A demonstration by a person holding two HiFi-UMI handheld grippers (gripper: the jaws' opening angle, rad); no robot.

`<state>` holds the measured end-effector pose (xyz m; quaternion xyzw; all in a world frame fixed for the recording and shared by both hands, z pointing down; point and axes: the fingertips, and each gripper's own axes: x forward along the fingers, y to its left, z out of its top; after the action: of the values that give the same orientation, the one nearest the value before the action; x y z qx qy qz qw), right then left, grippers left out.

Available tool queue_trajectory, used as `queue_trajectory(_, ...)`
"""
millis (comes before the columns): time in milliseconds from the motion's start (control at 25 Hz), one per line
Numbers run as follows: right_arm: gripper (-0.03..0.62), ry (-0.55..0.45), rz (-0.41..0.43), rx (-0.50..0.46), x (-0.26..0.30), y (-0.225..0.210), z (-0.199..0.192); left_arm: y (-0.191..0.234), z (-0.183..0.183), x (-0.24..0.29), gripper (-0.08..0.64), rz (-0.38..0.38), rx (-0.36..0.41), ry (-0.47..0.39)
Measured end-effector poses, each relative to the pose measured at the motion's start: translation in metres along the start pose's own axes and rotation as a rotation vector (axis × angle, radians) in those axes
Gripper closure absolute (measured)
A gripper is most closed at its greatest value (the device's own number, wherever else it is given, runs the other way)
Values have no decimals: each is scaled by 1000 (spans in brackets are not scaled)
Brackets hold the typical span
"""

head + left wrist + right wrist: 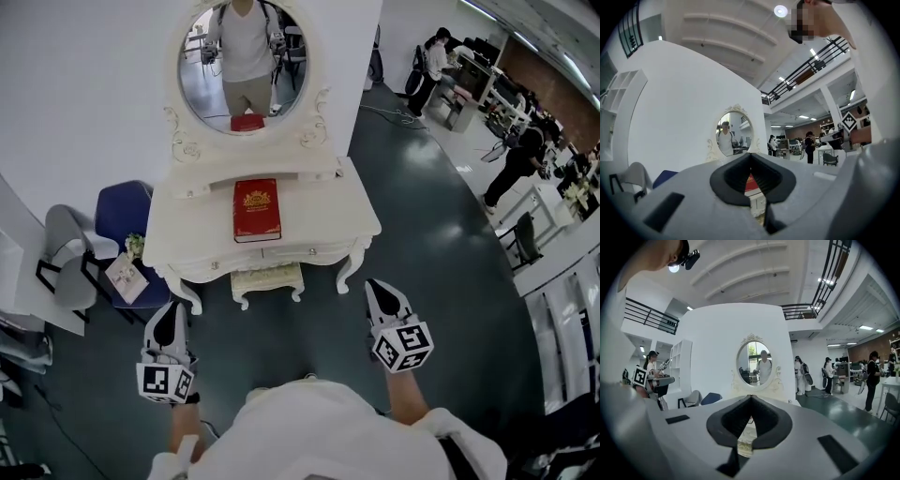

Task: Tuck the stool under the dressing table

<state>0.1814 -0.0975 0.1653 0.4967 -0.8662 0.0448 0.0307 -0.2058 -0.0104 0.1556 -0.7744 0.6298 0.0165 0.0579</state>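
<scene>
Since the dressing table [319,211] is the fixed thing here, I judge everything against its front legs. The stool [267,279] sits between them, mostly under the top, with its near edge showing. Any last nudge should go straight in and evenly, so it doesn't catch a leg. My left gripper [172,309] and right gripper [381,288] are both closed on nothing, well clear of it.
</scene>
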Motion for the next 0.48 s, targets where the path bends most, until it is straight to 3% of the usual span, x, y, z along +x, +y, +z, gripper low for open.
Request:
queue_trajectory(200, 592, 15, -40, 12, -1, -7, -14, 5, -10, -1, 545, 34, -35, 11)
queue_trajectory(480, 592, 0, -10, 88, 11, 4, -14, 0, -12, -3, 545, 27, -28, 23)
